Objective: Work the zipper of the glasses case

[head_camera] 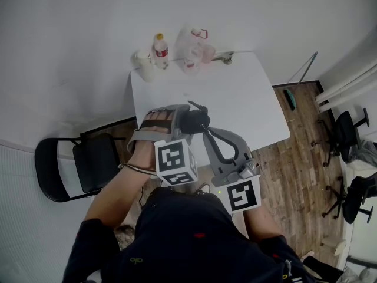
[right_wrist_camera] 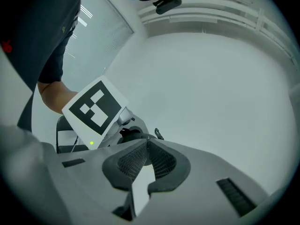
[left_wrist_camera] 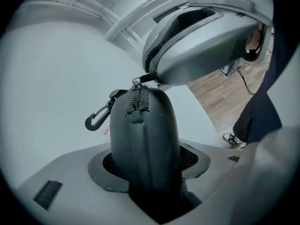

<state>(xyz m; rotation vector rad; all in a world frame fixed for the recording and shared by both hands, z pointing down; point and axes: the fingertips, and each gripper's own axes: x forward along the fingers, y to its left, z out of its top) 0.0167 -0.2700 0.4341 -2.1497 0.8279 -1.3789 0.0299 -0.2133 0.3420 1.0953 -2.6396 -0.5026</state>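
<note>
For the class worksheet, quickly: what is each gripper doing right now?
Left gripper: closed on the black glasses case.
Right gripper: closed, tips pinching the zipper pull.

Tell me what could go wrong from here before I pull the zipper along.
1. The right gripper seems to pinch the zipper pull only with its very tips, so a tug may slip it off.
2. The left gripper clamps just the lower end of the glasses case, most of which stands free. Pulling could tilt it or drag it out.
3. The clip dangles beside the zipper end and might snag.
</note>
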